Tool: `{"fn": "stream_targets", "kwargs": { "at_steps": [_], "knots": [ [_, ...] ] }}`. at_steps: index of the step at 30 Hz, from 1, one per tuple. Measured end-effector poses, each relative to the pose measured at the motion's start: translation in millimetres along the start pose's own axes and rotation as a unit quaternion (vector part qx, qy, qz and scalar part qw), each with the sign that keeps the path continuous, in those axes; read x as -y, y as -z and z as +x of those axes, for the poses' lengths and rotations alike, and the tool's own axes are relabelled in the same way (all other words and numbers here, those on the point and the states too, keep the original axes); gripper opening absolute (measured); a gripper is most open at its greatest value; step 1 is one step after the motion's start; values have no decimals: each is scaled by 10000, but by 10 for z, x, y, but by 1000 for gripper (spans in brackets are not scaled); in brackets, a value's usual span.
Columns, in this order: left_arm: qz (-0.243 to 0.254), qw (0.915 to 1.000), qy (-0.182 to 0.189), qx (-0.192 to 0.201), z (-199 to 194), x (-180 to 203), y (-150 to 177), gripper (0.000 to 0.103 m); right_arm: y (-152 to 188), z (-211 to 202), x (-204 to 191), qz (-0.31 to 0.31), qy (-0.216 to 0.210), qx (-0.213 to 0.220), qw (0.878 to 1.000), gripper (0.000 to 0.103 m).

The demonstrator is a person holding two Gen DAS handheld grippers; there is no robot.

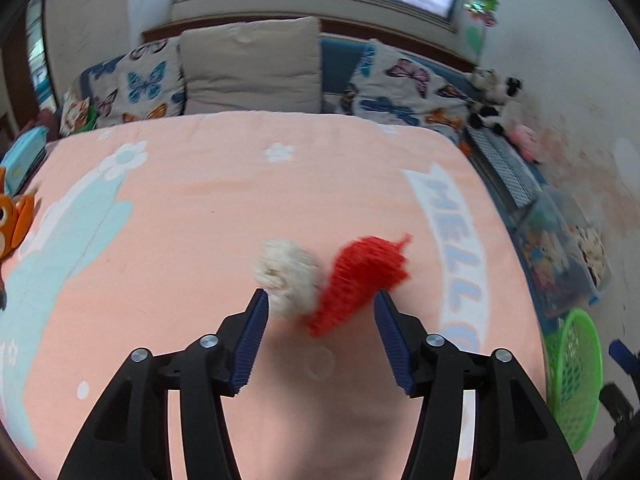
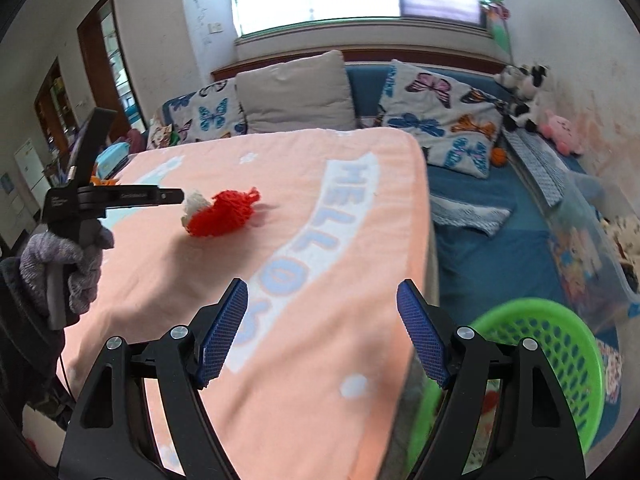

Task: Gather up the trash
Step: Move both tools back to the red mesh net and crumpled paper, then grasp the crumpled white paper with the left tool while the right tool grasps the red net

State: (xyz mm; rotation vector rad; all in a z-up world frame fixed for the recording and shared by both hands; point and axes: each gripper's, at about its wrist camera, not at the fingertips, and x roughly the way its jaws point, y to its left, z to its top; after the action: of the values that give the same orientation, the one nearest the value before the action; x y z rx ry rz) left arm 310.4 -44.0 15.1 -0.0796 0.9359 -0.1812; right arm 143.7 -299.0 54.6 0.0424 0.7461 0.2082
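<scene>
A crumpled white tissue wad (image 1: 286, 276) and a red foam net sleeve (image 1: 360, 280) lie side by side on the pink blanket (image 1: 208, 216). My left gripper (image 1: 320, 300) is open, its fingertips just short of the two pieces, straddling them. In the right wrist view the left gripper (image 2: 178, 196) reaches the tissue (image 2: 194, 202) and red net (image 2: 224, 214) from the left. My right gripper (image 2: 322, 290) is open and empty above the blanket's near right corner. A green mesh basket (image 2: 560, 344) stands on the floor at lower right.
Butterfly pillows (image 2: 440, 120) and a beige pillow (image 2: 296, 92) lie at the head of the bed. Plush toys (image 2: 520, 92) sit by the right wall. A clear storage box (image 2: 592, 248) stands beside the bed. An orange toy (image 1: 12, 216) lies at the blanket's left edge.
</scene>
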Motion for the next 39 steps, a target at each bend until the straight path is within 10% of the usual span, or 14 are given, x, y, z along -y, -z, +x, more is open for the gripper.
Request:
{"fn": "stream_targets", "kwargs": {
  "at_steps": [19,25,39],
  "knots": [
    [-692,9958,291,-526,718,-381,-170,54,-496,858,-469,-124,-450,-344,9983,77],
    [-702,9941,681,-478,635,-468,-147,37,-573,1163,-632,-95,-595,-471,9971,77],
    [-713,9952,671,5,122,-910,-183,34,-721,1918,-971,372,-791,-706,9937,72]
  ]
}}
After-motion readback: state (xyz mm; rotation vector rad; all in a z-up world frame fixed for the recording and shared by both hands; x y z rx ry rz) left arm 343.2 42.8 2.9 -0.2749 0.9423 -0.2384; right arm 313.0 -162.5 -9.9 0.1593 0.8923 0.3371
